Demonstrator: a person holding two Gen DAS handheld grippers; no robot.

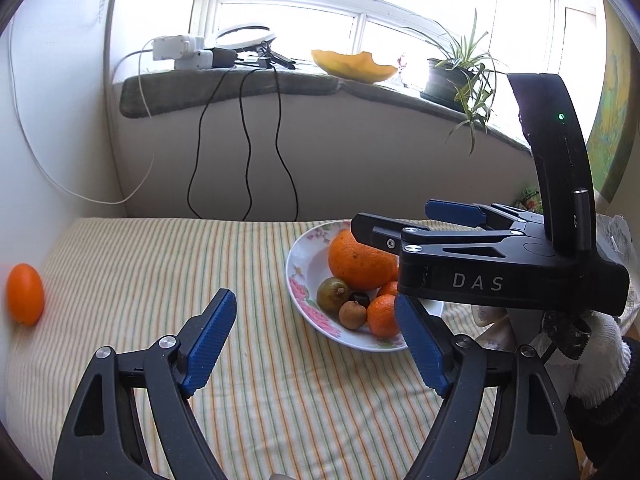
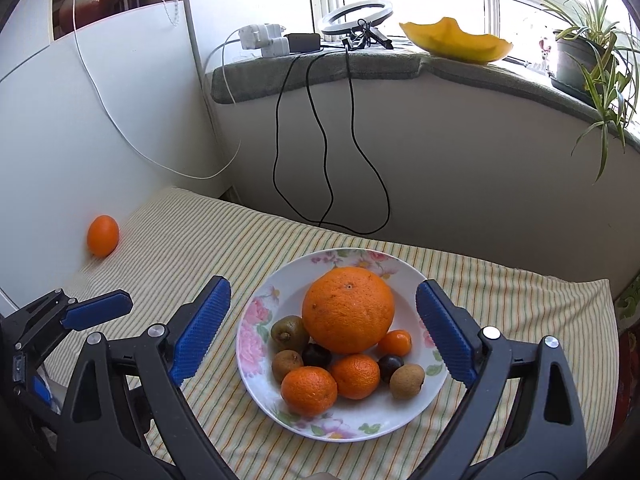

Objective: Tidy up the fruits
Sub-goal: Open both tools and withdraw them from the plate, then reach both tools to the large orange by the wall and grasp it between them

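A floral white plate [image 2: 256, 340] on the striped cloth holds a large orange [image 2: 347, 310], several small tangerines [image 2: 310, 391], kiwis [image 2: 289, 332] and dark small fruits. The plate also shows in the left wrist view [image 1: 304, 260]. A lone orange fruit [image 2: 103, 235] lies by the white wall at far left, also in the left wrist view [image 1: 25, 294]. My right gripper [image 2: 323, 326] is open and empty, hovering over the plate, its body seen in the left wrist view [image 1: 390, 220]. My left gripper [image 1: 316, 338] is open and empty, left of the plate; one of its fingers [image 2: 100, 312] shows in the right wrist view.
A windowsill behind holds power adapters [image 2: 264, 40], a ring light [image 2: 356, 16], a yellow melon rind [image 2: 456, 42] and a potted plant [image 2: 580, 56]. Black cables [image 2: 332, 152] hang down to the table's back edge. A white wall panel [image 2: 80, 140] borders the left.
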